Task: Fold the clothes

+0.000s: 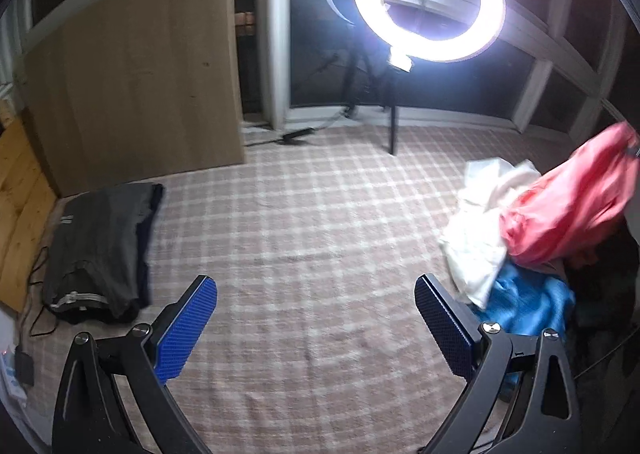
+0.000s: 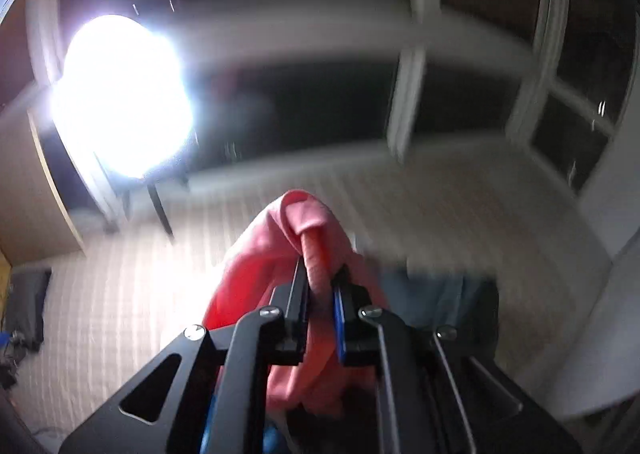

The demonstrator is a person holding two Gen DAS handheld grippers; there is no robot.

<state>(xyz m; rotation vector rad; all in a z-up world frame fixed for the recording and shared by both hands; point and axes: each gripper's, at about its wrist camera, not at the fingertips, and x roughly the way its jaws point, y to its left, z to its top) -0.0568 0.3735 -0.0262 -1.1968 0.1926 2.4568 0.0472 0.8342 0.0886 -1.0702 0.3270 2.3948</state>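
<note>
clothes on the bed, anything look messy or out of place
Yes. At the right edge, the white garment and blue garment lie crumpled in a loose heap, while the dark clothes at the left lie folded flat. The pink garment hangs bunched from the right gripper, not spread.

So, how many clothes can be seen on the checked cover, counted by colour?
Pink: 1, the pink garment, lifted off the pile by the right gripper
White: 1, the white garment
Blue: 1, the blue garment
Dark grey: 1, the folded dark garment
Total: 4; the dark heap at the right edge is too dim to count.
</note>
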